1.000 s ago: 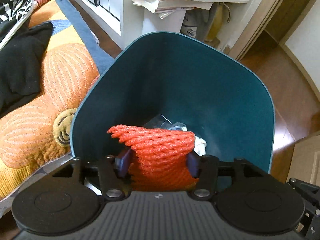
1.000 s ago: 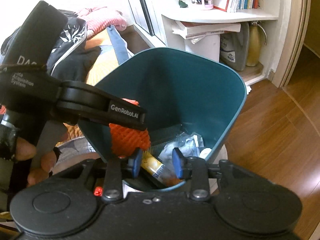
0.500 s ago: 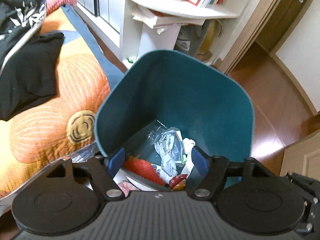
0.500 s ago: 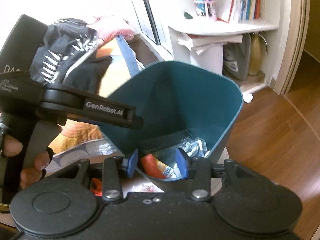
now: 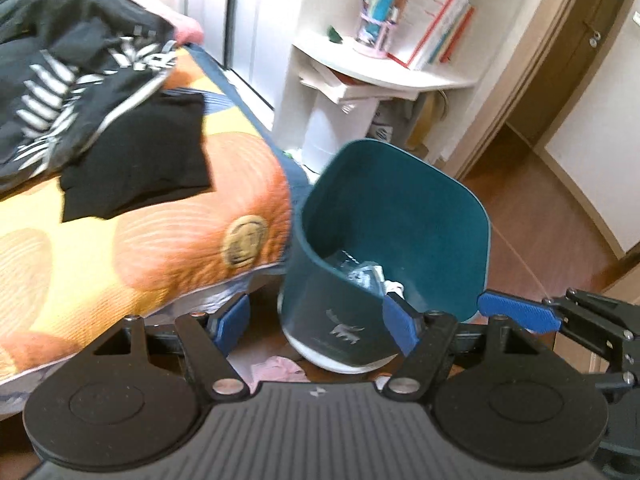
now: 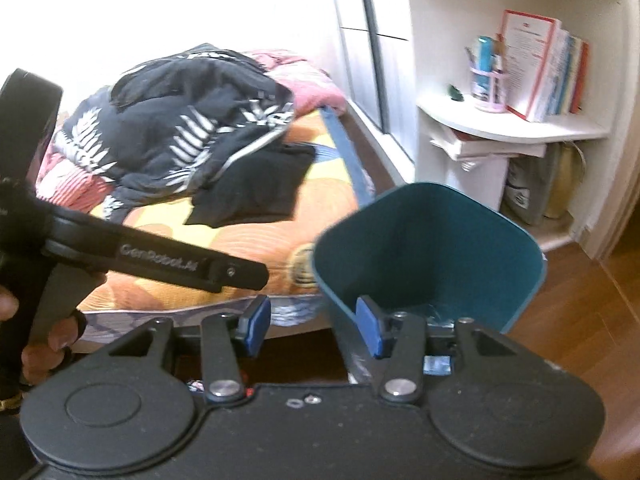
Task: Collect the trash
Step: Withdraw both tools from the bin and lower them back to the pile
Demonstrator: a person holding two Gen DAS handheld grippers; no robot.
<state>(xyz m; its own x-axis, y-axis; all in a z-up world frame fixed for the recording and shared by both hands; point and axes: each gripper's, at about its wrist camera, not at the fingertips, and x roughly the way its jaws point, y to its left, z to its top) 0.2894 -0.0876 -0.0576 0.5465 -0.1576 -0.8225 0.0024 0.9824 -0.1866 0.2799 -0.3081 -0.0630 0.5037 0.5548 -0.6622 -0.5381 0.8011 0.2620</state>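
Trash is seen inside the bin, at 1 o'clock of the left gripper. Both grippers are held apart, empty; right jaws just widened. Risk: bin tipped if clipped by a pad.

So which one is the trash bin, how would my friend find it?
Find the bed with the orange flower quilt. At its corner, on the wood floor before the white shelf, stands the trash bin. It is the only deep teal tub there, with one tall curved back wall, a small silver animal printed on its front, and crumpled wrappers inside.
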